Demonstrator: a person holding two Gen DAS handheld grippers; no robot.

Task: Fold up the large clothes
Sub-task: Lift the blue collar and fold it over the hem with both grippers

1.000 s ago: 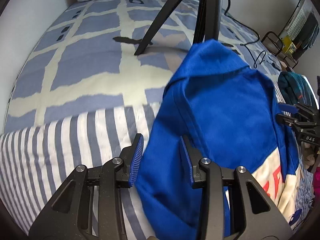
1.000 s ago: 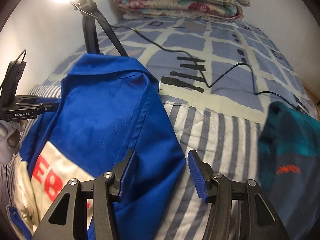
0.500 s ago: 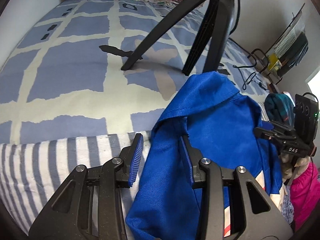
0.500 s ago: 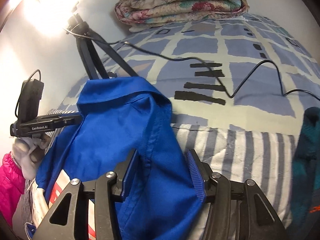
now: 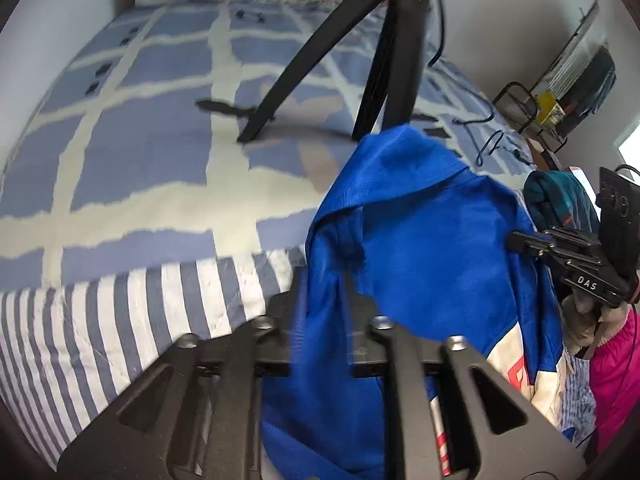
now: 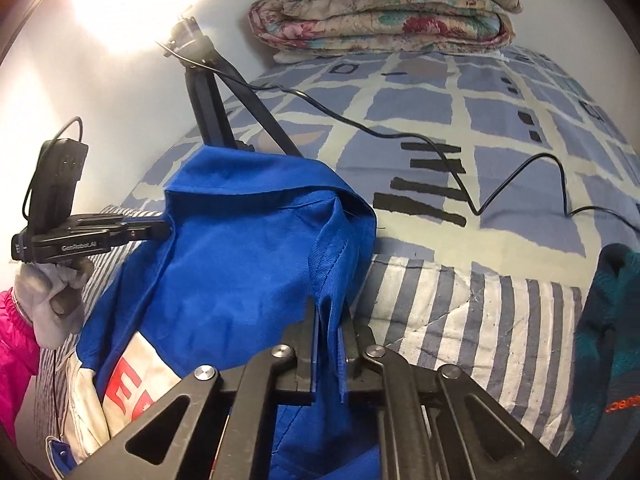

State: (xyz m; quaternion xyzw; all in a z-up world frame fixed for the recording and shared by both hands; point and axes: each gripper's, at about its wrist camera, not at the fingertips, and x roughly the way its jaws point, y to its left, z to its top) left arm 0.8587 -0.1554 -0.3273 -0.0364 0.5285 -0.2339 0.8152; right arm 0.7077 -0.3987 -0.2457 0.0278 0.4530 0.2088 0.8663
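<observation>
Since the earlier frame the right tool (image 6: 328,332) has just been closing and now stands clamped on a seamed edge of the blue garment (image 6: 248,272) at lower centre of its view; the left tool (image 5: 324,304), little changed, grips the opposite edge, blurred but with cloth pinched between its jaws; judged, both corners are now secured and the lift for a fold can begin; the garment hangs raised over the striped bed (image 6: 460,312), long axis running from lower frame up to its folded top edge near the tripod (image 6: 216,112).
</observation>
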